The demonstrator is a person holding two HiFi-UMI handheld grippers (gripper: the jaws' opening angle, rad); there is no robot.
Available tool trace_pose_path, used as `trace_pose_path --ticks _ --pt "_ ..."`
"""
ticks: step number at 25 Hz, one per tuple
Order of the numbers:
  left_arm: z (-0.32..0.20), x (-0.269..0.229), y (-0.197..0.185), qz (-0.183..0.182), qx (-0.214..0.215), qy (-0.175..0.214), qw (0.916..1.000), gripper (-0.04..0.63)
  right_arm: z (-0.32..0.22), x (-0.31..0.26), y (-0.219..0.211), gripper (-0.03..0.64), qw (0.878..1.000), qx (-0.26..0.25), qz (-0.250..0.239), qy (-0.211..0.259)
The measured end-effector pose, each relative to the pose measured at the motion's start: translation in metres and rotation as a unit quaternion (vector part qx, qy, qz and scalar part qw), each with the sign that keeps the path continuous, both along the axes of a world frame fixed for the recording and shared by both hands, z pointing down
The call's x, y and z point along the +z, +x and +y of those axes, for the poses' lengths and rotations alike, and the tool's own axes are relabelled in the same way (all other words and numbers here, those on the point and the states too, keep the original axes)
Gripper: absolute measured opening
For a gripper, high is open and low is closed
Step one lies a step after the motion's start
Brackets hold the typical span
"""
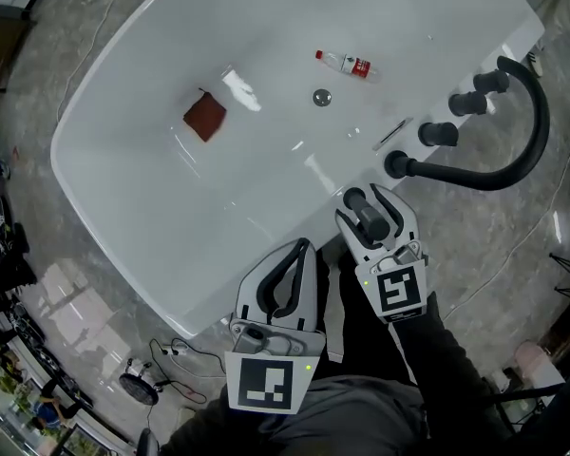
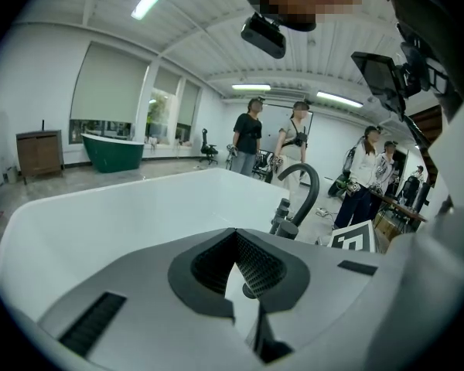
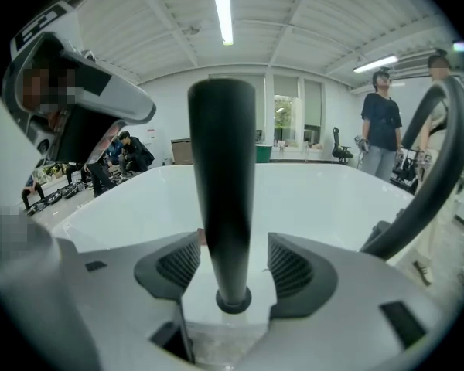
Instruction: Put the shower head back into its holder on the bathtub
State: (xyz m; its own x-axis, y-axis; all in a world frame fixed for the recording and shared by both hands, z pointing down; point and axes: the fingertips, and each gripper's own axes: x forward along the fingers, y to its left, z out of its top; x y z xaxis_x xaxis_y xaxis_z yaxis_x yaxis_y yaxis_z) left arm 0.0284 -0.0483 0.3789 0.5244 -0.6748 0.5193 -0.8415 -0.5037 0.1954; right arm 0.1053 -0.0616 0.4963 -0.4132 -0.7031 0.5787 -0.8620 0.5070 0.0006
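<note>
The black shower head (image 1: 366, 218) (image 3: 223, 192) stands upright with its foot in a round black holder (image 3: 233, 301) on the rim of the white bathtub (image 1: 171, 188). My right gripper (image 1: 369, 202) (image 3: 233, 263) is open around it. A gap shows on both sides between the ribbed pads (image 3: 179, 261) and the handle. My left gripper (image 1: 299, 255) (image 2: 236, 242) hangs over the tub's near rim, to the left of the right one. It is shut with nothing in it.
A curved black spout (image 1: 527, 131) and two black knobs (image 1: 470, 103) stand on the rim just beyond the holder. Inside the tub lie a small bottle (image 1: 345, 63), a brown square (image 1: 205, 116) and the drain (image 1: 321, 97). Several people (image 2: 247, 137) stand beyond the tub.
</note>
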Motion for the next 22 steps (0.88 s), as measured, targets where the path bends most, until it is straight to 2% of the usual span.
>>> trace_pose_path --ticks 14,18,20,22 --pt "0.009 -0.001 0.001 0.004 0.004 -0.005 1.0000 0.005 0.003 0.000 -0.005 0.259 1.000 -0.005 0.013 0.004" --pt "0.012 0.000 -0.012 0.010 -0.010 -0.021 0.9997 0.003 0.006 -0.001 -0.016 0.259 1.000 -0.013 0.018 0.007" --pt "0.009 -0.004 -0.020 0.008 -0.008 -0.008 0.9999 0.003 0.004 0.000 -0.026 0.259 1.000 -0.016 0.014 0.013" --pt "0.000 -0.011 -0.018 0.009 -0.001 0.025 0.9997 0.003 -0.001 -0.001 -0.030 0.259 1.000 -0.017 0.009 0.023"
